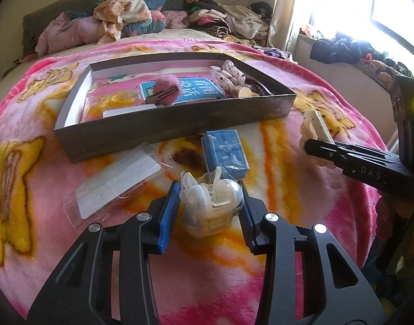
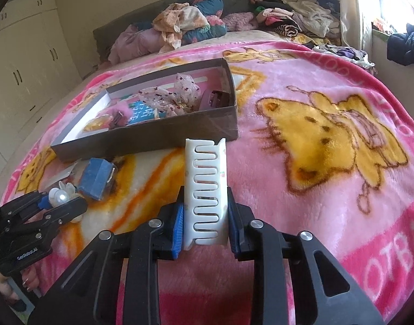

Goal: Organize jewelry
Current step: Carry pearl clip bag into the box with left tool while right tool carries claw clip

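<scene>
My left gripper (image 1: 209,192) is shut on a clear packet of pearly white hair pieces (image 1: 212,203), low over the pink blanket; the packet (image 2: 61,193) also shows at the far left of the right wrist view. My right gripper (image 2: 205,203) is shut on a white comb-toothed hair clip (image 2: 205,178), which stands upright between the pads. From the left wrist view that clip (image 1: 315,124) sticks up out of the right gripper (image 1: 312,146) at the right. A shallow dark cardboard box (image 1: 166,127) with hair accessories inside lies just beyond both grippers.
A small blue box (image 1: 224,151) and a clear packet with a white card (image 1: 120,178) lie on the blanket (image 2: 315,216) in front of the cardboard box. Piled clothes (image 1: 125,16) line the bed's far end. A window ledge (image 1: 342,51) is at the right, wardrobes (image 2: 22,62) at the left.
</scene>
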